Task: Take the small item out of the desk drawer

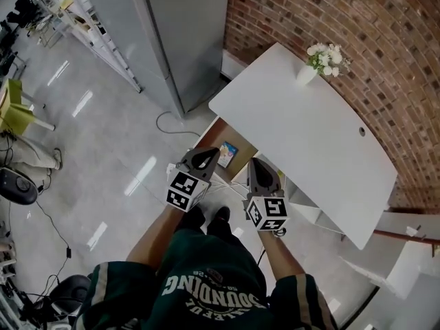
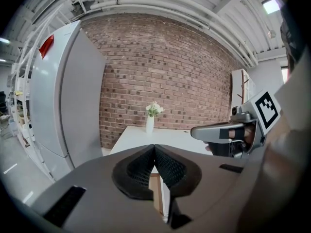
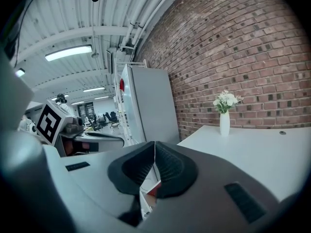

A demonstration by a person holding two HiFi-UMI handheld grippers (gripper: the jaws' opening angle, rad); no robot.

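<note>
Both the grey plastic left gripper point(image 2: 154, 146) and its twin, the right gripper point(image 3: 154, 143), are closed and empty, their ribbed black pads meeting, and they hang short of the smooth white flat-topped bench point(image 1: 309, 136). A small colourful flat item point(image 1: 227, 152) shows in a brown wooden recess under the bench's near corner; whether that is the drawer's item I cannot tell. The approach probably wants one gripper brought low and level, opened before the drawer front, then a straight pull
</note>
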